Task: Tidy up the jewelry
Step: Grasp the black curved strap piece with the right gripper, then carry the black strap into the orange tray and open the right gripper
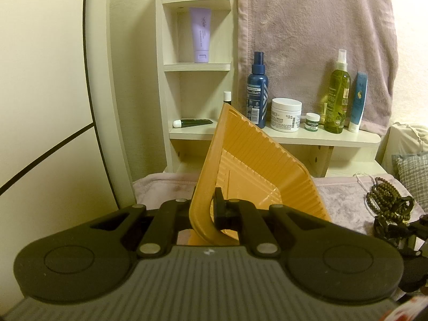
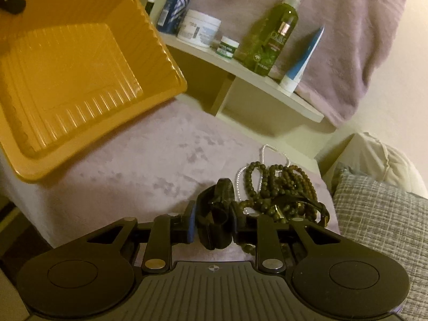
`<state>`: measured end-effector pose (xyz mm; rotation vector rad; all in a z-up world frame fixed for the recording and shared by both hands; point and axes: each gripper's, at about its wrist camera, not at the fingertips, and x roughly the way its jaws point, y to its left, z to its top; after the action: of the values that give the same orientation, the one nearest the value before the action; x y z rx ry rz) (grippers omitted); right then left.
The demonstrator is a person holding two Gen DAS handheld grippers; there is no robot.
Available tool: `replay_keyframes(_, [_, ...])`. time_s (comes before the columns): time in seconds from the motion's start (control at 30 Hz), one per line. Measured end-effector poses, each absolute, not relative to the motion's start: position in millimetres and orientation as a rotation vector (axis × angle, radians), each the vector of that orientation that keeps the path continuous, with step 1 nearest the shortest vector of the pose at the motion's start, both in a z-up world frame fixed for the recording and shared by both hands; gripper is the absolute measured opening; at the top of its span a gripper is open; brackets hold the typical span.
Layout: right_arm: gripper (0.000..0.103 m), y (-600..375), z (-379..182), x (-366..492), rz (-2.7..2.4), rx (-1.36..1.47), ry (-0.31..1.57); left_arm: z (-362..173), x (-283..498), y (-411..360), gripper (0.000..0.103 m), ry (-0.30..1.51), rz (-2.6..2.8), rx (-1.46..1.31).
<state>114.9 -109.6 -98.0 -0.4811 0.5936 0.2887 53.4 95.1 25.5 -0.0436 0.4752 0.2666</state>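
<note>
The left tongs (image 1: pixel 211 214) are clenched on the rim of an orange ribbed tray (image 1: pixel 256 160), held tilted up on edge above the surface (image 2: pixel 149 155), which is draped in pale mauve cloth; the tray's long axis rises away from the camera and its hollow faces right, toward the jewelry. The right tongs (image 2: pixel 214 227) grip a dark looped band (image 2: pixel 216 214), possibly a watch strap, though the dim view leaves that unsure. Just right of them lies one heap of dark olive beads (image 2: pixel 283 187) with one white bead strand (image 2: pixel 263 160) looping out behind it. On the shelf (image 1: pixel 321 135) beyond stand two spray bottles, blue (image 1: pixel 257 91) and green (image 1: pixel 337 96), two white jars, large (image 1: pixel 286 115) and small (image 1: pixel 312 121), and one blue tube (image 1: pixel 358 101). A grey woven cushion (image 2: pixel 379 214) borders the heap on the right
</note>
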Motion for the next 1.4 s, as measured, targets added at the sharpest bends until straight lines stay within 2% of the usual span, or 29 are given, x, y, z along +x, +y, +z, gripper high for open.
replay_keyframes(0.47, [0.023,-112,-97,114,0.289,-0.481,0.556,25,53,96,0.007,0.476,0.271,-0.052])
replay_keyframes(0.97, [0.022,-45,-40,108,0.555,-0.396,0.394,25,53,97,0.007,0.476,0.271,-0.057])
replay_keyframes(1.33, [0.023,-21,-43,114,0.744,-0.289,0.479,24,53,97,0.007,0.476,0.267,-0.069])
replay_keyframes(1.4, [0.030,-26,-43,118,0.743,-0.254,0.497,24,54,96,0.007,0.477,0.265,-0.067])
